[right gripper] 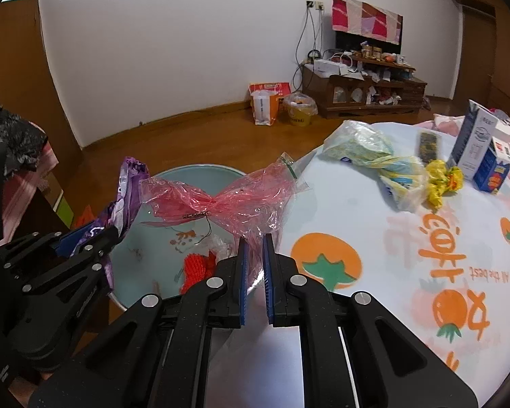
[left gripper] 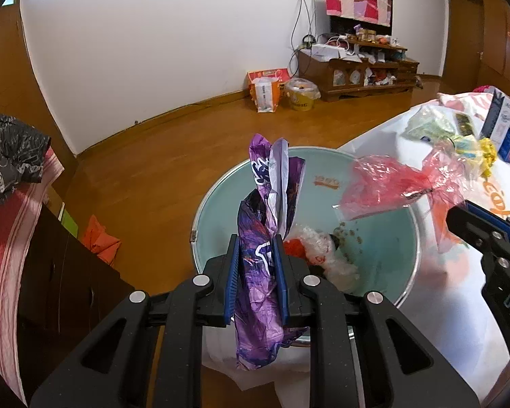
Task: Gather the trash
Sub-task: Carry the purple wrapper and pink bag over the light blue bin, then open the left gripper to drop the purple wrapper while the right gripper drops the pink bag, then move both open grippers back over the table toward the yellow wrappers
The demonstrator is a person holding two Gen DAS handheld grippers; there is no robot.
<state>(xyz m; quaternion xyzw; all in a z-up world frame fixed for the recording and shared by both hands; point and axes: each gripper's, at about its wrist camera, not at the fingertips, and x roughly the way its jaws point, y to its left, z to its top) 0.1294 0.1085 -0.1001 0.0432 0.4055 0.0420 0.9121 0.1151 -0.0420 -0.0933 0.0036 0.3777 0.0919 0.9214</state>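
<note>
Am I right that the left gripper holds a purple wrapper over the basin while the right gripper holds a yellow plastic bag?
Not quite: the right gripper holds a pink plastic bag, as the right wrist view shows. The left gripper does hold the purple wrapper over the basin.

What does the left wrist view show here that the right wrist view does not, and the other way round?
Only the left wrist view: the left gripper head-on, shut on the purple wrapper, and crumbs in the bin.
Only the right wrist view: the right gripper head-on, pinching the pink plastic bag, and the orange-printed tablecloth in full.
Both: the pale blue bin, red netting inside it, both pieces of trash, the cartons.
</note>
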